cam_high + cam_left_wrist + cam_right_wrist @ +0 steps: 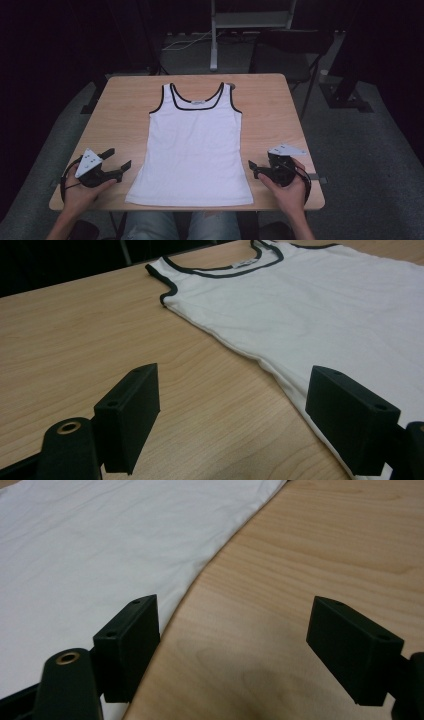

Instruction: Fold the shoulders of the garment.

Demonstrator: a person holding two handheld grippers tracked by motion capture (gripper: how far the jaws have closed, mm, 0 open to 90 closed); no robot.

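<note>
Right now your left gripper [119, 159] rests near the table's [120, 100] front left corner, jaws spread wide with nothing between them, just beside the white tank top [192, 145]. That top lies flat at the table's middle, neckline away from you. Your right gripper [254, 169] sits by its other side, equally wide and empty.
</note>
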